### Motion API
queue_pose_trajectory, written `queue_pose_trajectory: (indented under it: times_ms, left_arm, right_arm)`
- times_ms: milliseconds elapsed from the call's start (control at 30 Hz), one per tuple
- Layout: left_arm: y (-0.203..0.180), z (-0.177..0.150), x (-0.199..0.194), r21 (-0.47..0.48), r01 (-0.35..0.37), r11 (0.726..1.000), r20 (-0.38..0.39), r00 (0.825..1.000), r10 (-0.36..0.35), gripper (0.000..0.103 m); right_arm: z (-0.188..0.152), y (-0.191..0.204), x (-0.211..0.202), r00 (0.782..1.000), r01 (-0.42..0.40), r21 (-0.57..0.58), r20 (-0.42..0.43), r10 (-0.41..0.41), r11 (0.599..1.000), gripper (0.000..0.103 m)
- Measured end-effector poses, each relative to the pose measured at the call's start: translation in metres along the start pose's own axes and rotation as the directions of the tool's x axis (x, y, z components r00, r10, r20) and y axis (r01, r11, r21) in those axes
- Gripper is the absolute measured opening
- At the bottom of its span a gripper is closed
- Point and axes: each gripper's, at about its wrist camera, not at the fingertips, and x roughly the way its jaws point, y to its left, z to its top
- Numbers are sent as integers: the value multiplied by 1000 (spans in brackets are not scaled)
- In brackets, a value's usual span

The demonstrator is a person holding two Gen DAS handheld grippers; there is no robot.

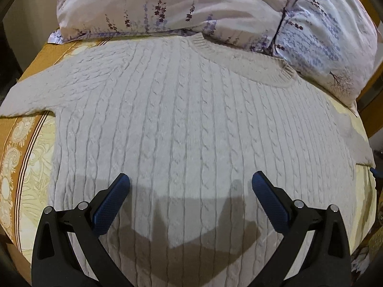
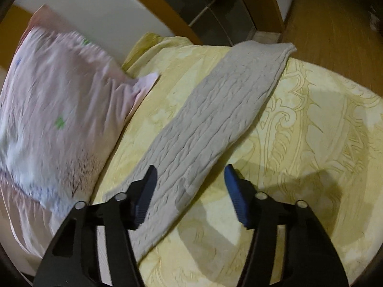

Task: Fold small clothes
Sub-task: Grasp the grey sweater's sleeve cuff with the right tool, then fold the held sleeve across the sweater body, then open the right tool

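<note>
Black tongs with blue pads, the left gripper (image 1: 190,183), hang wide open and empty over the lower middle of a cream cable-knit sweater (image 1: 191,110) spread flat on a yellow bedspread (image 1: 26,157), collar toward the floral pillows (image 1: 167,2). Right gripper (image 2: 190,177), partly open, holds nothing; the sweater's sleeve (image 2: 215,110) stretches away beneath it.
</note>
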Motion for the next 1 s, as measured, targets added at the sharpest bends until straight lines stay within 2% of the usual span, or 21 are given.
queue_pose_trajectory:
  times_ms: [133,267,400,567,700,800,933,1000]
  left_arm:
    - [0,3,2,9,11,1000,-2,1000,-11,102]
    - [4,6,0,-15,50,999,9,999,-50,102]
    - [8,9,-1,-41,102,994,15,995,-102,102]
    - [15,12,-1,-78,152,985,26,988,-151,102]
    - [17,14,-1,-80,167,983,31,986,-165,102]
    - [18,18,-1,-74,178,981,37,984,-176,102]
    - [20,22,-4,-65,196,978,60,979,-193,102]
    - [21,24,-5,-62,202,977,68,978,-198,102]
  right_arm:
    - [6,-8,8,1000,-12,32,-9,12,999,44]
    - [7,-7,8,1000,-6,22,5,6,1000,36]
    - [6,-5,13,1000,15,3,21,-15,1000,13]
    - [2,9,1,997,4,-63,73,1,998,9]
    - [-5,39,-20,990,-60,-151,114,77,987,8]
    - [-22,77,-39,975,-163,-236,109,193,958,8]
    - [-63,131,-53,937,-322,-321,24,347,891,8]
    - [-87,151,-55,917,-384,-344,-36,396,857,8]
